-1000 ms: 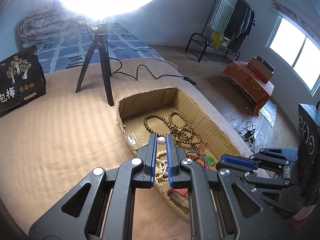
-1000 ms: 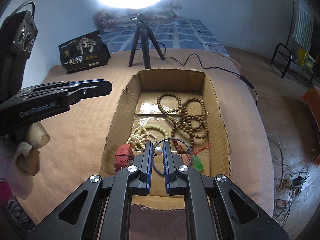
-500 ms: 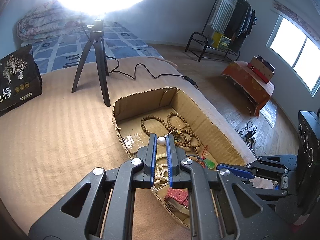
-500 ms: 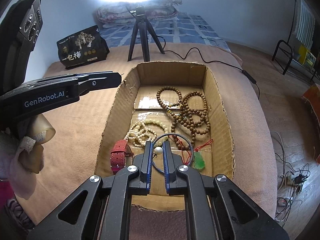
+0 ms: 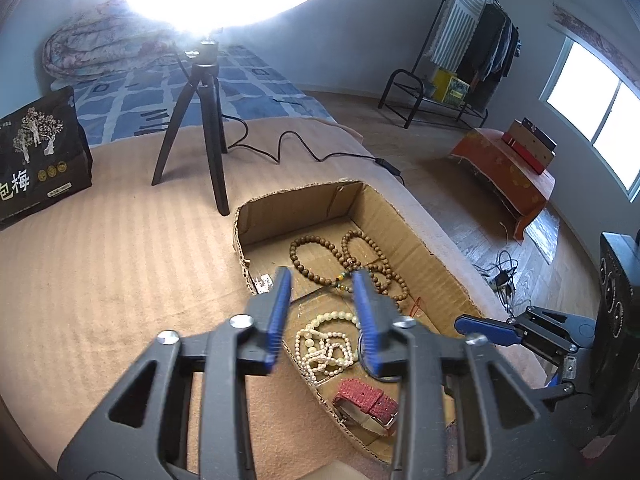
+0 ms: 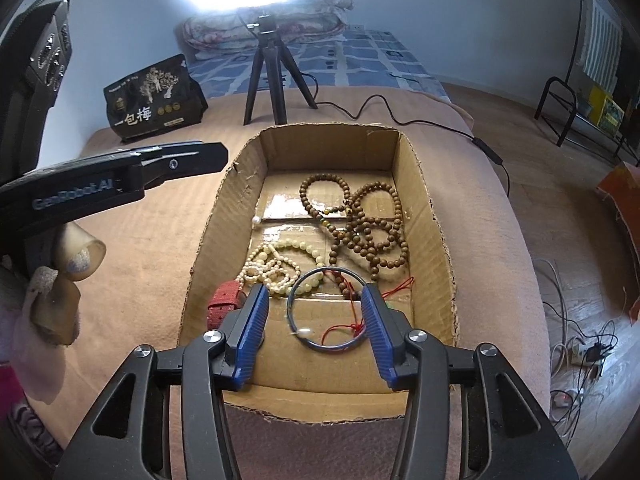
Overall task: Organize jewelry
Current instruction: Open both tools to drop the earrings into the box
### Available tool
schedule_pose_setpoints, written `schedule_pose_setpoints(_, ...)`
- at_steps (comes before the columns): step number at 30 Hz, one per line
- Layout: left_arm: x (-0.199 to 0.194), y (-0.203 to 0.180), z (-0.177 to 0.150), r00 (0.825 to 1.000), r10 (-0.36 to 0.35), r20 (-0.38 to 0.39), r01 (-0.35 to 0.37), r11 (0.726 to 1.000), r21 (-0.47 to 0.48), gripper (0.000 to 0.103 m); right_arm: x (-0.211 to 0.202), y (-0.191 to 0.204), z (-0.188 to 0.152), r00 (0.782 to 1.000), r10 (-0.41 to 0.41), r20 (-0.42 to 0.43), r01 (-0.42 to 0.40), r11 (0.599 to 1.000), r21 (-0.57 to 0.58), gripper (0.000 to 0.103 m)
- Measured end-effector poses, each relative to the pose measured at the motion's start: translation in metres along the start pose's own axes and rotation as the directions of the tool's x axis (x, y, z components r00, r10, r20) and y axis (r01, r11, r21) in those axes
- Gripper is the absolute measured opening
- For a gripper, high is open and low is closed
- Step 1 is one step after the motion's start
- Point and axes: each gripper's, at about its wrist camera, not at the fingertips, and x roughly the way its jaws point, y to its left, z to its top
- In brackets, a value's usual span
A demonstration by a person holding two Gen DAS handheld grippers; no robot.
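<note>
Over the cardboard box (image 6: 416,184) on the tan blanket (image 5: 100,260), both grippers have just let go! The left gripper (image 5: 322,284), which half a second ago pinched a small white pearl, now has its blue pads spread wide with nothing between them, and a loose pearl (image 6: 256,221) lies against the box's left wall. The right gripper (image 6: 314,304) has also sprung apart; a second pearl (image 6: 305,333) sits on the box floor inside the dark bangle (image 6: 326,308), looking slightly blurred, perhaps not settled. The jewelry rests in the box: brown wooden beads (image 6: 360,224) toward the far end, cream beads (image 6: 276,264) in the middle left, a red watch strap (image 6: 222,306) near the left wall, and a red cord (image 6: 352,326) by the bangle. Behind the box stand a black tripod (image 6: 268,76) and a black bag (image 6: 154,98), unchanged.
</note>
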Motion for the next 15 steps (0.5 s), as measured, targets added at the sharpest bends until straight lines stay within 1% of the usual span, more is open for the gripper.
schedule_pose_setpoints(1, -0.001, 0.0, 0.0, 1.0, -0.002, 0.0, 0.002, 1.0, 0.002, 0.034, 0.0, 0.0, 0.0, 1.0, -0.001, 0.0, 0.001, 1.0, 0.002, 0.056)
schedule_pose_setpoints(2, -0.001, 0.0, 0.0, 1.0, -0.002, 0.001, 0.002, 1.0, 0.003, 0.034, 0.0, 0.0, 0.0, 1.0, -0.001, 0.0, 0.001, 1.0, 0.003, 0.056)
schedule_pose_setpoints(9, -0.005, -0.001, 0.0, 1.0, 0.001, -0.001, -0.001, 1.0, 0.008, 0.034, -0.003, 0.002, 0.0, 1.0, -0.009, 0.008, 0.009, 1.0, 0.001, 0.056)
schedule_pose_setpoints(15, -0.017, -0.002, 0.0, 1.0, 0.012, 0.017, -0.013, 1.0, 0.021, 0.034, -0.009, 0.009, 0.001, 1.0, -0.009, 0.017, 0.009, 1.0, -0.005, 0.056)
